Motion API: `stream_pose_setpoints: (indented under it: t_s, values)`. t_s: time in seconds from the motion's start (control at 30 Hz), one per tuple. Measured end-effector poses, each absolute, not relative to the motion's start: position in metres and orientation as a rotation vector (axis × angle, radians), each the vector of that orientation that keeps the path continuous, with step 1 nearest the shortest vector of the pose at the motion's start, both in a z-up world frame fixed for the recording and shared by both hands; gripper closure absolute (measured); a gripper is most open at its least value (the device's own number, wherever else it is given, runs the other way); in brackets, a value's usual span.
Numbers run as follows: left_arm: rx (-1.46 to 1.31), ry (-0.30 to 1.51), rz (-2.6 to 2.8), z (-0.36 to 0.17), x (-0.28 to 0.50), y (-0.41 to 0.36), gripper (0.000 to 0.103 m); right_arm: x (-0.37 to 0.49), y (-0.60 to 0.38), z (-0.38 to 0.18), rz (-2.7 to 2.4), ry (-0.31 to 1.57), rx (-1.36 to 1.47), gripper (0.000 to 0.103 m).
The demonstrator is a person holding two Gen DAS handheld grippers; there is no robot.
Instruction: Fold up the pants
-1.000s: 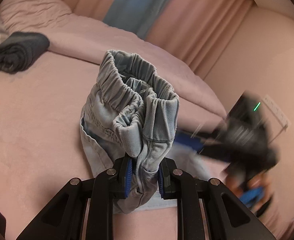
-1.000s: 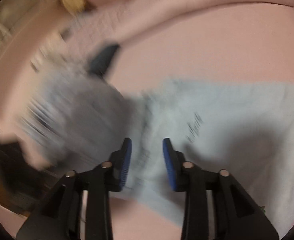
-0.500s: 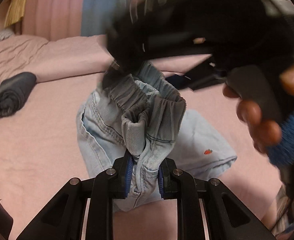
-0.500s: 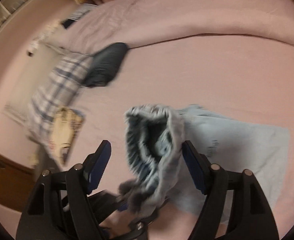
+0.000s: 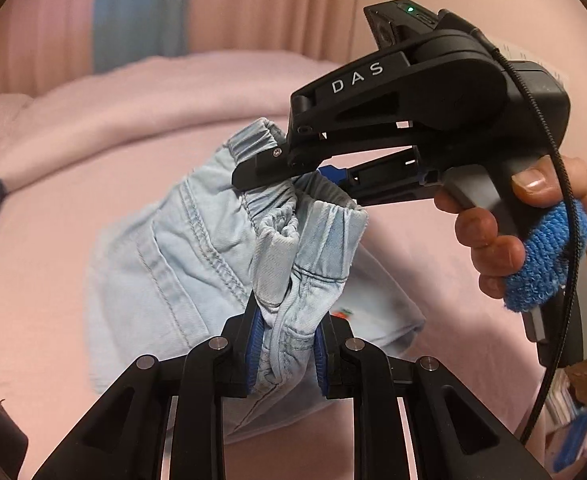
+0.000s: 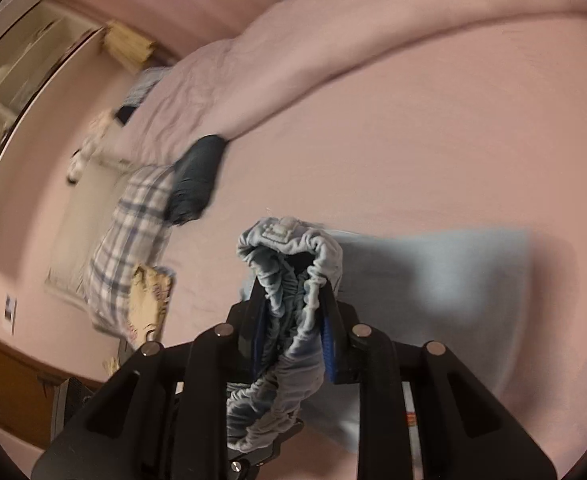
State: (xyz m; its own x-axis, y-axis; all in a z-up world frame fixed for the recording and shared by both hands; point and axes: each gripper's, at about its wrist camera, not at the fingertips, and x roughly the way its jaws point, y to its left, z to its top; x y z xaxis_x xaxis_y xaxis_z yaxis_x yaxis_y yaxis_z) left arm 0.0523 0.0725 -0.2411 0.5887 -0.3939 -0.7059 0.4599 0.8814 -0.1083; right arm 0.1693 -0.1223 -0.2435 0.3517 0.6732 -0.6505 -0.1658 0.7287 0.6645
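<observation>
Light blue denim pants lie half raised on the pink bed, with the legs spread flat on the sheet. My left gripper is shut on a bunched fold just below the waistband and holds it up. A hand carries my right gripper in from the right onto the elastic waistband. In the right wrist view its jaws are closing, and the gathered waistband fills the gap between the blue pads.
A dark rolled garment lies at the bed's left, beside a plaid cloth. A pink duvet is heaped along the far side. Pink and blue curtains hang behind. A wooden bed edge runs lower left.
The right gripper swung in from the right, passed over the waistband with wide jaws, then narrowed them onto it. The left gripper rolled and shifted, still gripping the pants.
</observation>
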Motion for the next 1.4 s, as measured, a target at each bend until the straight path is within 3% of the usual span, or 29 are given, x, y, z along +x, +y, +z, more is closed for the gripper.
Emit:
stream_pose_setpoints:
  t_s: [0.3,0.4,0.57,0.67,0.83,0.9,0.97,1.1,1.3,1.33,1.4]
  values:
    - [0.181,0.826,-0.554,-0.249,0.059,0.051,0.083,0.155,-0.174,-0.278,0.540,1.085,0.707,0.079]
    - [0.224,0.885,-0.571,-0.260,0.067,0.040,0.072,0.152,-0.180,-0.283,0.536,1.074,0.725,0.078]
    - [0.242,0.898,-0.590,-0.263,0.062,0.039,0.068,0.147,-0.194,-0.314,0.435,1.123,0.745,0.064]
    - [0.099,0.894,-0.731,-0.246,0.041,0.060,0.063,0.141,-0.203,-0.304,0.418,1.121,0.745,0.053]
    - [-0.130,0.813,-0.720,-0.217,0.029,0.135,0.053,0.126,-0.202,-0.252,0.254,1.013,0.464,0.051]
    - [-0.154,0.798,-0.624,-0.218,0.034,0.155,0.053,0.118,-0.192,-0.228,0.308,0.949,0.414,0.055]
    - [-0.221,0.819,-0.515,-0.223,0.050,0.181,0.053,0.114,-0.179,-0.213,0.389,0.914,0.396,0.071]
    - [-0.338,0.847,-0.400,-0.238,0.079,0.210,0.052,0.111,-0.134,-0.196,0.524,0.893,0.324,0.081]
    - [-0.233,0.915,-0.338,-0.262,0.091,0.182,0.052,0.101,-0.117,-0.246,0.460,1.045,0.147,0.083]
    - [-0.225,0.937,-0.330,-0.265,0.097,0.181,0.052,0.094,-0.120,-0.257,0.419,1.054,0.076,0.092]
    - [-0.194,1.002,-0.293,-0.284,0.110,0.182,0.047,0.079,-0.136,-0.272,0.406,1.048,0.053,0.095]
